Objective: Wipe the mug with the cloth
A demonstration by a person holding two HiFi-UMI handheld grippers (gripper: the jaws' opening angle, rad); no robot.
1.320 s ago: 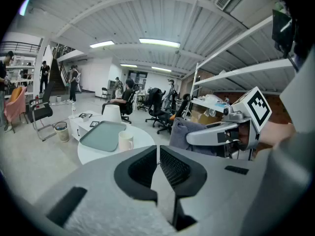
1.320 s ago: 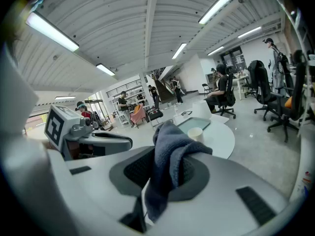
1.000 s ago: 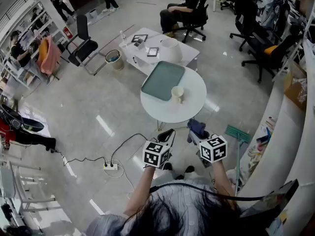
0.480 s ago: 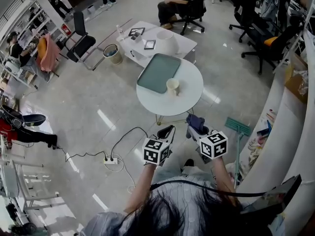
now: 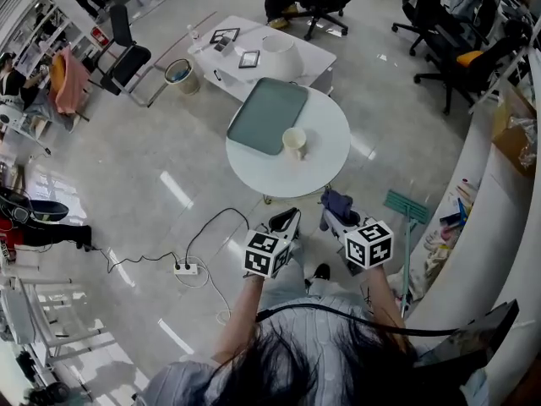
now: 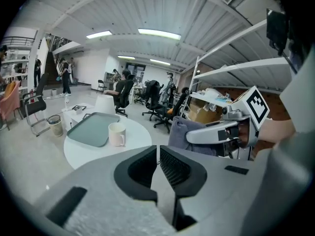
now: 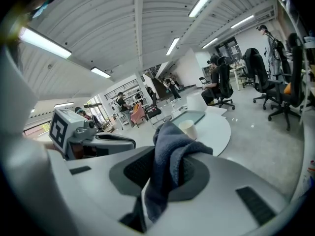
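Note:
A cream mug (image 5: pixel 294 141) stands on the round white table (image 5: pixel 325 163), beside a grey-green tray (image 5: pixel 267 114). The mug (image 6: pixel 117 133) shows ahead in the left gripper view and the mug (image 7: pixel 187 129) in the right gripper view. My right gripper (image 5: pixel 329 211) is shut on a dark blue cloth (image 5: pixel 337 203), which bunches up between its jaws as cloth (image 7: pixel 170 157). My left gripper (image 5: pixel 286 220) is shut with nothing in it, its jaws nearly touching (image 6: pixel 158 167). Both grippers hover over the floor short of the table's near edge, well apart from the mug.
A square white table (image 5: pixel 265 54) with a lampshade-like object and small items stands behind the round one. A power strip (image 5: pixel 186 269) and cable lie on the floor to the left. A green broom (image 5: pixel 406 214) leans at the right by a curved counter. Office chairs stand beyond.
The view has shifted forward, so the round table and mug sit slightly closer and lower-left in the frame. Both grippers keep the same pose, cloth still held in the right one.

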